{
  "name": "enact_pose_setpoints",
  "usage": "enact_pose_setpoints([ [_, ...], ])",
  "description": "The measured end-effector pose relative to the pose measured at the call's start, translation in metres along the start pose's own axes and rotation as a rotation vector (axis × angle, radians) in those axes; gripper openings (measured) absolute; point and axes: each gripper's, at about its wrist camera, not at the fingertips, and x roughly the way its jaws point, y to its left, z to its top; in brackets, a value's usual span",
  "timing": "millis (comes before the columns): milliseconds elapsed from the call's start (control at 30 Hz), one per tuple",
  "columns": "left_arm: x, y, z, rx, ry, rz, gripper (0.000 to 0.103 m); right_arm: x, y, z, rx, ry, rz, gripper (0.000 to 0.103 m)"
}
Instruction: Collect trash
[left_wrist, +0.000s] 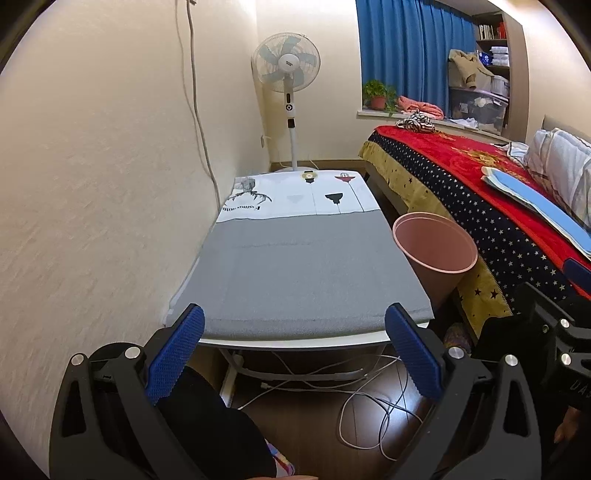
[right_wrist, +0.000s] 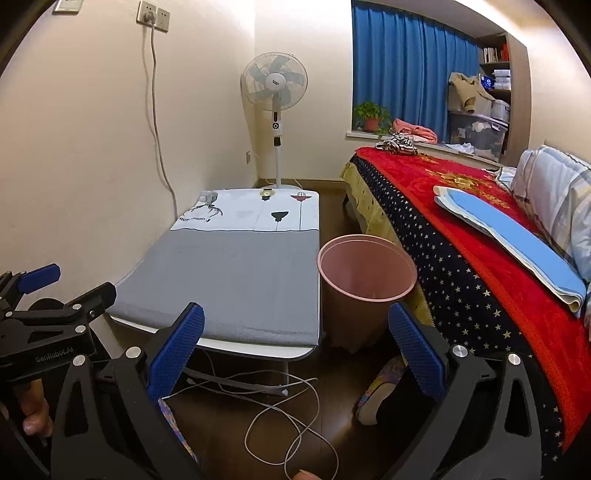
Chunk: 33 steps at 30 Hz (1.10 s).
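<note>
Bin: your pink trash bin (right_wrist: 365, 291) stands upright on the dark floor, ahead of your right gripper and slightly toward its right finger; from your left gripper it sits ahead and off to the right (left_wrist: 436, 254). It is wedged between the low table and the bed, just beside both. What lies at its bottom cannot be made out.
Right gripper: your right gripper (right_wrist: 295, 354) is spread wide with nothing between its blue pads (right_wrist: 177, 354); it hangs above the floor in front of the table's near edge.
Left gripper: your left gripper (left_wrist: 293, 354) is likewise released and holds nothing, its fingers framing the table's near edge. It shows at the far left of the right view (right_wrist: 40, 295).
Table: the low table (left_wrist: 295, 343) lies straight ahead of both grippers, covered with a grey mat (left_wrist: 306, 269) and, farther off, a white printed cloth (left_wrist: 295, 195).
Cables: white cables (right_wrist: 288, 410) loop on the floor below and between your fingers.
Bed: the bed with its red starred blanket (right_wrist: 480, 258) runs along your right side.
Fan: a standing fan (right_wrist: 275, 85) is beyond the table's far end, in the corner.
Slipper: a patterned slipper (right_wrist: 380, 387) lies on the floor near the right finger.
</note>
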Motion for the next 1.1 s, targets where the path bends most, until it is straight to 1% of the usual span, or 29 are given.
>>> enact_pose_setpoints([
  [200,-0.003,0.002,-0.001,-0.017,0.007,-0.019,0.095,-0.005,0.002,0.000,-0.009,-0.012,-0.001,0.098],
  [433,-0.005,0.002,-0.002,-0.012,-0.004,-0.016,0.095,-0.010,0.009,0.000,-0.028,-0.029,-0.007,0.098],
  [900,-0.005,0.002,-0.003,-0.017,-0.006,-0.018,0.095,-0.010,0.010,0.001,-0.031,-0.020,-0.010,0.098],
  [1100,-0.005,0.000,-0.005,-0.014,-0.012,-0.022,0.095,-0.012,0.010,0.000,-0.031,-0.031,-0.010,0.098],
])
